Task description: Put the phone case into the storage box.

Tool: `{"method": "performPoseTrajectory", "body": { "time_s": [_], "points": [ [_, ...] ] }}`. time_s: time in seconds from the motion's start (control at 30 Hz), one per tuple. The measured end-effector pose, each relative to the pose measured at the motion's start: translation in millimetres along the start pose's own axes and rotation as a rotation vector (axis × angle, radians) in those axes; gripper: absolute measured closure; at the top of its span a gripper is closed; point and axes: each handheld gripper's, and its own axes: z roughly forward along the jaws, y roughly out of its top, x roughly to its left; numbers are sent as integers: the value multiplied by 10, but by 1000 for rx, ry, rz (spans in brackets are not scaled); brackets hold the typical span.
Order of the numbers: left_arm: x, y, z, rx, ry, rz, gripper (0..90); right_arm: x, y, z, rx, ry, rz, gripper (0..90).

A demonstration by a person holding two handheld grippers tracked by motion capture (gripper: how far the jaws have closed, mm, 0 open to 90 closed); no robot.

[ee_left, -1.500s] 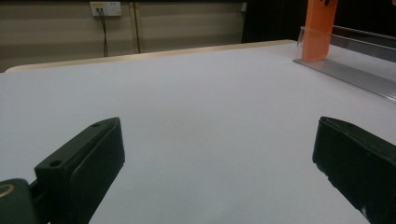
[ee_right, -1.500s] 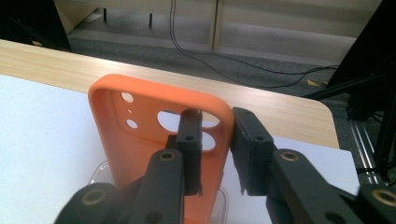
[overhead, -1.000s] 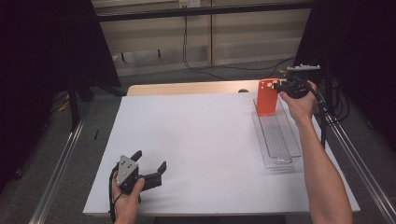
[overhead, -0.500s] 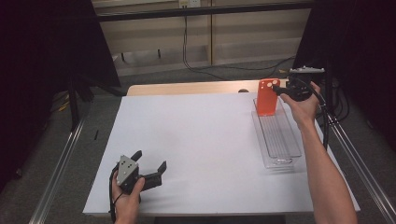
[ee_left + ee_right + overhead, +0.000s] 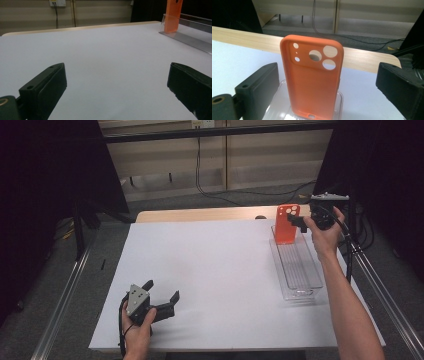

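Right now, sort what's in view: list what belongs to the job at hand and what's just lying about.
Belongs to the job:
- orange phone case, standing upright in the tray
- clear plastic tray
- right gripper, open, its fingers either side of the case

Just about:
- left gripper, open, idle over the white table
- wall cables

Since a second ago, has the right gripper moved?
Yes, slightly. In the high view the right gripper has drawn back rightward from the orange phone case, which stands upright at the far end of the clear tray. Its jaws are open.
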Motion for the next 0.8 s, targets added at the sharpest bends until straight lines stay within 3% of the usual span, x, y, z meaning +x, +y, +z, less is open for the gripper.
{"method": "performPoseTrajectory", "body": {
  "time_s": [0.23,0.43,0.67,0.8],
  "points": [
    [-9,3,34,-1,-13,-3,19,18,-52,-84,-42,-13,-1,64],
    [-12,-1,3,-5,-9,1,19,47,-116,-147,-89,5,-3,37],
    [9,-14,-67,-15,10,-1,18,128,-105,-259,-129,-30,-57,18],
    [13,-6,-99,-26,14,4,18,175,-135,-310,-133,-50,-46,17]
  ]
}}
